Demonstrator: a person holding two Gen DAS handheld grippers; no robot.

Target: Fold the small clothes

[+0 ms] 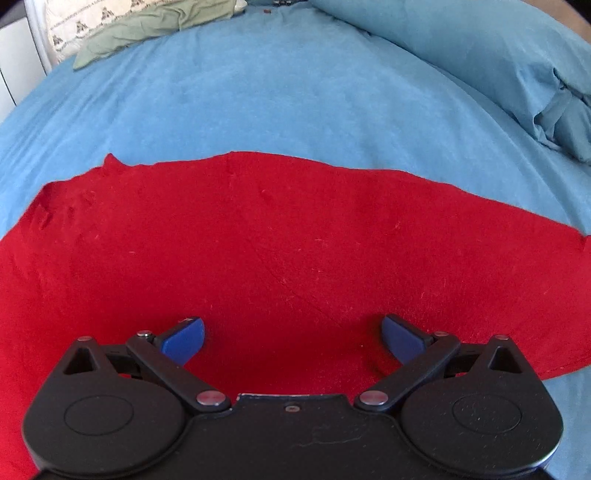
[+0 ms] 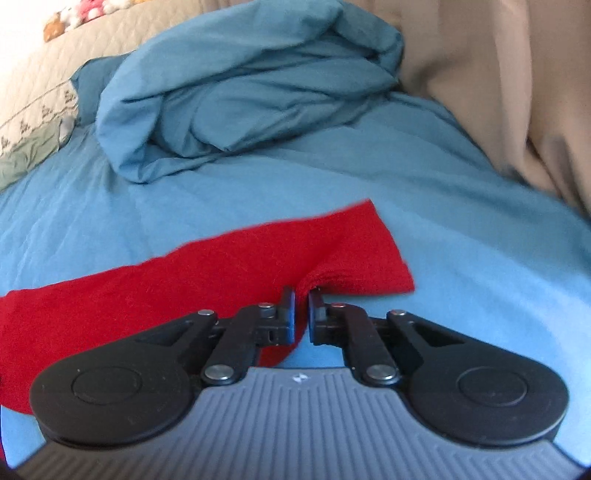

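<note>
Pinching the red garment's edge, fold not yet made

Body: red garment [image 1: 280, 251] lies spread flat on the blue bedsheet [image 1: 258, 99], roughly mid-bed, well short of the bunched blue duvet [image 2: 240, 92] at the far side. Right gripper [image 2: 302, 306] has its fingers drawn nearly together at the garment's near edge; a raised lip of red cloth sits right at the fingertips, so it looks pinched, though the contact itself is partly hidden. Left gripper [image 1: 291, 332] hangs over the middle of the garment with fingers spread wide, holding nothing.

Step, as a guess: early in the fold, grabbing an edge or corner before lifting it over. Garment looks single-layer and unfolded apart from that lifted lip.

Next move likely calls for the left gripper to drop and catch a matching edge point, then both carry the edge across the garment evenly. Soft cloth, thin grip, could slip or drag the whole piece.

Containers: none visible. Green cloth [image 1: 147, 33] and a patterned pillow [image 1: 85, 18] sit at the far end of the bedsheet.
</note>
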